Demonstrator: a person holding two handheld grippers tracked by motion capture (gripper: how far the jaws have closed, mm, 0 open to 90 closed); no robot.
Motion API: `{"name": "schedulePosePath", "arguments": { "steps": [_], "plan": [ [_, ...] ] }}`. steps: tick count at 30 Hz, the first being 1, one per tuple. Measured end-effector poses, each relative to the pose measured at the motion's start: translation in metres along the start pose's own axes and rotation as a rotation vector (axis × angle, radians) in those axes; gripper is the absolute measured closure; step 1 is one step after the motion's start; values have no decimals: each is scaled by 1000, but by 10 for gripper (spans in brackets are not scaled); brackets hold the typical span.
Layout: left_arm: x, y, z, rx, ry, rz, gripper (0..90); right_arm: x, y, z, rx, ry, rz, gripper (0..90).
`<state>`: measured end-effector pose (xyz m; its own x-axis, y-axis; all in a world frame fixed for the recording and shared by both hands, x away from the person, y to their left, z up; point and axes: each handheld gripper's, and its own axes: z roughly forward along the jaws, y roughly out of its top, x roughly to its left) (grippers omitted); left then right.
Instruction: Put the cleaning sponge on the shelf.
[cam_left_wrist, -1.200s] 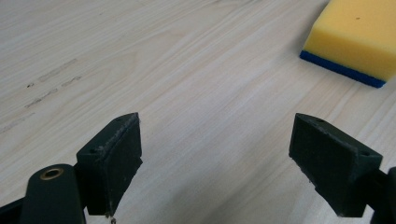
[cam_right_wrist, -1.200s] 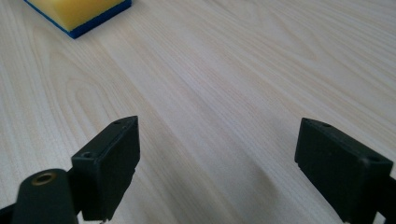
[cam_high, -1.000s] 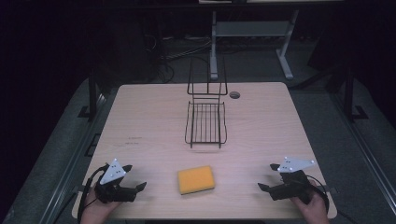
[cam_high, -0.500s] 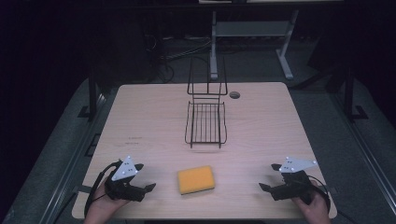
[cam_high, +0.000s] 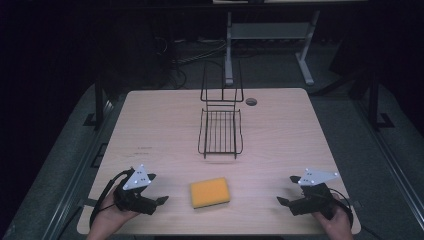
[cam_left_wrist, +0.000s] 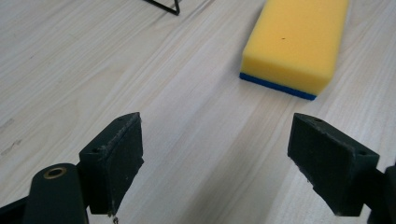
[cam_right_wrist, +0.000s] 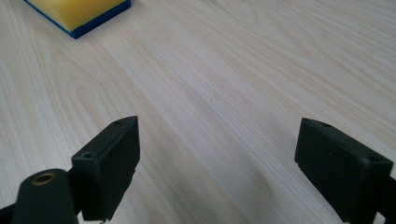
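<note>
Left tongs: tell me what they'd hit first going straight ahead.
Probably the yellow sponge. The open left tongs have bare table just ahead, and the sponge lies slightly right of their line, so they might only clip it.

The yellow rectangular sponge with a blue underside (cam_right_wrist: 79, 14) is running off the top edge of the right gripper view, and its far end is being cropped in the left gripper view. The black wire rack (cam_left_wrist: 163, 5) is showing just a corner there.

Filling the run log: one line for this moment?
left gripper: open, nearing sponge | right gripper: open, idle | wire rack: empty
</note>
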<state>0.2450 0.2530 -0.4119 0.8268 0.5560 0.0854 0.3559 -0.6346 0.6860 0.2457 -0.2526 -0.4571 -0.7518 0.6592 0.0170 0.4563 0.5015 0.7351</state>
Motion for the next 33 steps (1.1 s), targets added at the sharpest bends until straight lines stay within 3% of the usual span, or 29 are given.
{"name": "schedulePosePath", "arguments": {
  "steps": [33],
  "plan": [
    [-8,38,7,64,-67,104,175,1,0,-1,-2,4,-3,138]
  ]
}}
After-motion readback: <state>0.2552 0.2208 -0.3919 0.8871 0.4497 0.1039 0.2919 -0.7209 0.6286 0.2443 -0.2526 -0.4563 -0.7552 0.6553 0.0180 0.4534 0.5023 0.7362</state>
